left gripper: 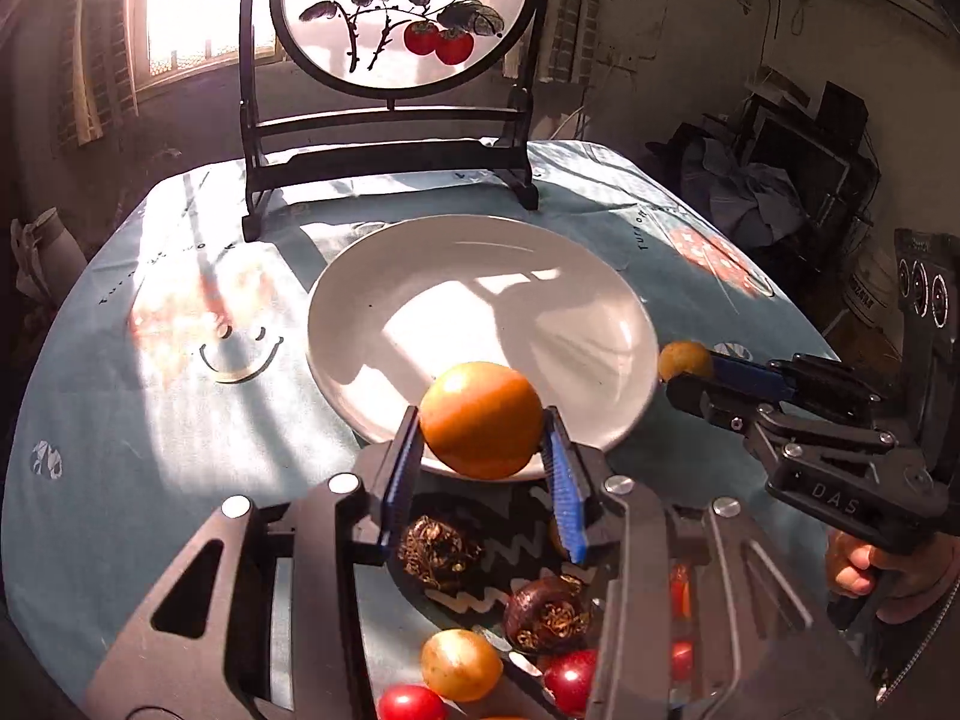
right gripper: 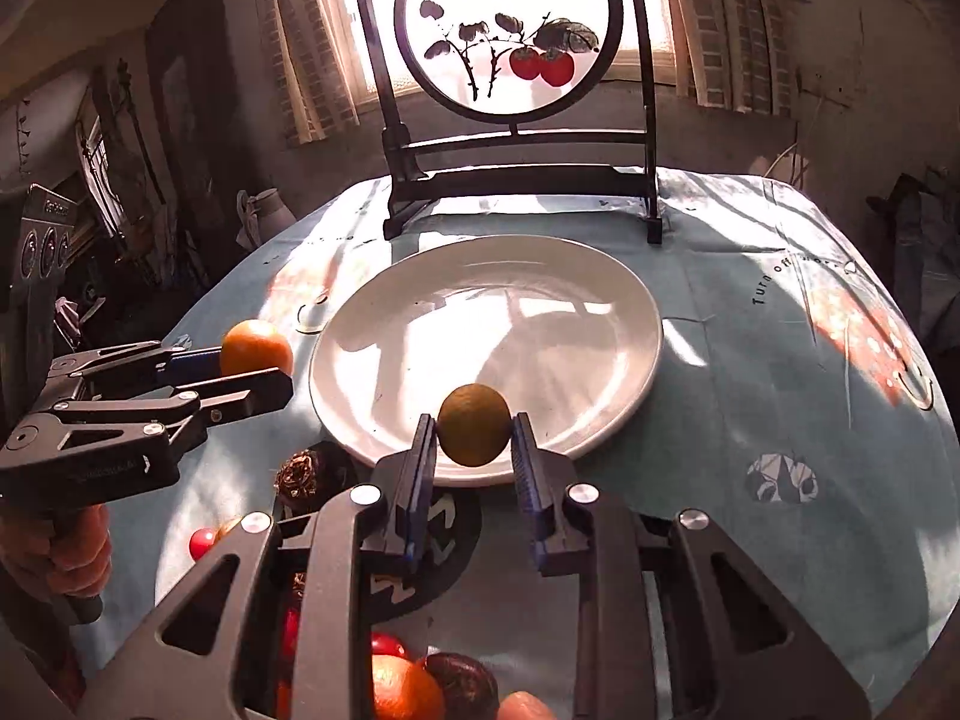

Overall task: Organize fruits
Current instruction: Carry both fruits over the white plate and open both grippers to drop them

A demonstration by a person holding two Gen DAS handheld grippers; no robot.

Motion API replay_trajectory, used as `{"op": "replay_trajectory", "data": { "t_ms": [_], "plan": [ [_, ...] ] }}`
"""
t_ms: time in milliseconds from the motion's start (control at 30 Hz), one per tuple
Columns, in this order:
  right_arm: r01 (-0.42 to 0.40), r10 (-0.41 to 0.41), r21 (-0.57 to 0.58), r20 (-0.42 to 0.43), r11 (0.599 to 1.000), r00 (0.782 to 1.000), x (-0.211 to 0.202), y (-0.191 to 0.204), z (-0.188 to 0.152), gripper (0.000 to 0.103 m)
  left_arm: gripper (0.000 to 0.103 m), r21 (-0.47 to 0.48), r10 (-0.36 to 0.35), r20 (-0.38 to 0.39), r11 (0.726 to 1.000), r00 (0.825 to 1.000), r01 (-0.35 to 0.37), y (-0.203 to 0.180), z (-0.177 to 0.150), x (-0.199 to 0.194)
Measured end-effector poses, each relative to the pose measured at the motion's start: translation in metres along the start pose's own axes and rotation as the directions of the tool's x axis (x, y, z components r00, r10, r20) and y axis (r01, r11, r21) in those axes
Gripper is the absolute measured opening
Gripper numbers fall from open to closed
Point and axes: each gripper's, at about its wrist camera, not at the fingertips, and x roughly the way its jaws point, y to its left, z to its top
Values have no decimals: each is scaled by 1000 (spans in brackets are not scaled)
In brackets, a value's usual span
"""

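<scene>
My left gripper (left gripper: pixel 482 420) is shut on an orange (left gripper: pixel 480 417) and holds it over the near rim of the empty white plate (left gripper: pixel 480 276). My right gripper (right gripper: pixel 474 429) is shut on a small brownish-yellow round fruit (right gripper: pixel 474 432) over the plate's near rim (right gripper: pixel 624 360). In the left wrist view the right gripper (left gripper: pixel 690 369) shows at the plate's right with the small fruit (left gripper: pixel 684 360). In the right wrist view the left gripper (right gripper: pixel 264 369) shows at the plate's left with the orange (right gripper: pixel 255 348).
A dark patterned dish (left gripper: pixel 480 540) near me holds dark spiky fruits (left gripper: pixel 438 552), red cherry tomatoes (left gripper: pixel 411 702) and a yellow fruit (left gripper: pixel 461 663). A framed round persimmon painting (left gripper: pixel 402 12) stands behind the plate. The blue tablecloth (left gripper: pixel 150 420) covers a round table.
</scene>
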Motion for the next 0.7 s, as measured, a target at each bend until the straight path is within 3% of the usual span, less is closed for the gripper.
{"op": "replay_trajectory", "data": {
  "t_ms": [233, 400, 433, 467, 533, 600, 700],
  "plan": [
    [18, -24, -33, -169, 999, 985, 76, -6, 14, 26, 40, -24, 21, -123, 999, 992, -24, 25, 20, 76],
    [5, -18, -67, -197, 998, 980, 90, -3, 14, 27, 40, -14, 36, -148, 999, 988, -38, 27, 18, 90],
    [-2, -11, -64, -202, 998, 979, 89, -2, 14, 31, 41, -13, 39, -149, 999, 988, -42, 27, 19, 90],
    [-8, -5, -61, -203, 998, 979, 88, -1, 14, 31, 43, -13, 39, -148, 999, 988, -42, 26, 19, 88],
    [-8, -3, -57, -184, 998, 983, 79, 0, 15, 32, 70, -17, 59, -105, 998, 993, -61, 25, 19, 75],
    [-4, -5, -61, -148, 998, 989, 61, 1, 14, 34, 74, -6, 73, -63, 997, 995, -73, 21, 19, 55],
    [-15, 10, -61, -89, 998, 996, 27, 6, 4, 43, 89, 1, 89, -5, 996, 996, -89, 17, 7, 20]
  ]
}}
